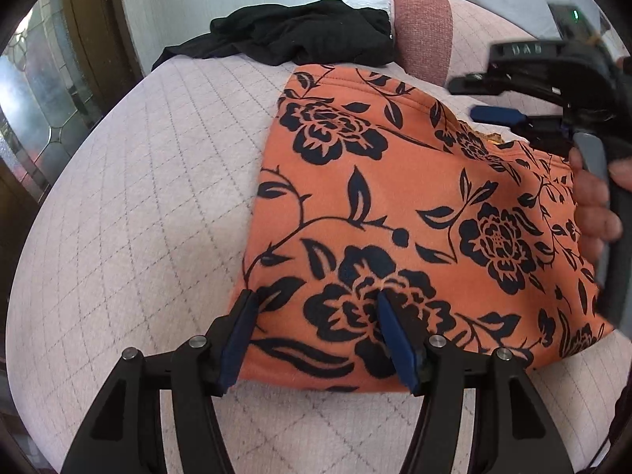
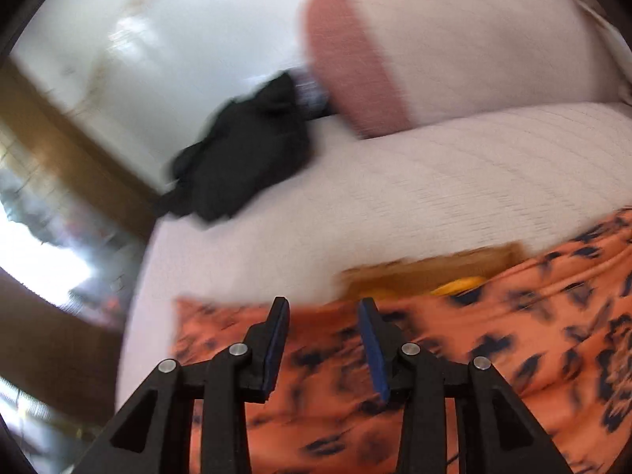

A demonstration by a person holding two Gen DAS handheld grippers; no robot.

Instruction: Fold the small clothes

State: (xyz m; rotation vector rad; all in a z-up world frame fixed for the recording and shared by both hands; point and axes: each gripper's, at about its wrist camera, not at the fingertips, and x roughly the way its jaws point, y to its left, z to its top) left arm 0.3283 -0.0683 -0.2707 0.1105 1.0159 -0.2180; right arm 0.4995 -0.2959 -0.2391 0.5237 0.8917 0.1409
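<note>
Since we want the next fold neat, the orange floral garment [image 1: 395,205] lies flat on the bed [image 1: 138,197]; left claw [image 1: 314,304] gapes over its 7 o'clock corner, right claw [image 2: 322,308] hangs apart, empty.

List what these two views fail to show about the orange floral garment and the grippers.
- Orange floral garment, left wrist view: its right part is hidden by the hand holding the right gripper.
- Right wrist view: motion blur smears the print, so folds and edges are unclear; the garment's lower part runs behind the right gripper and off the frame.
- Left gripper: jaws apart over the garment's near corner; whether the pads touch cloth is unclear.
- Black garment: crumpled, type unreadable.
</note>
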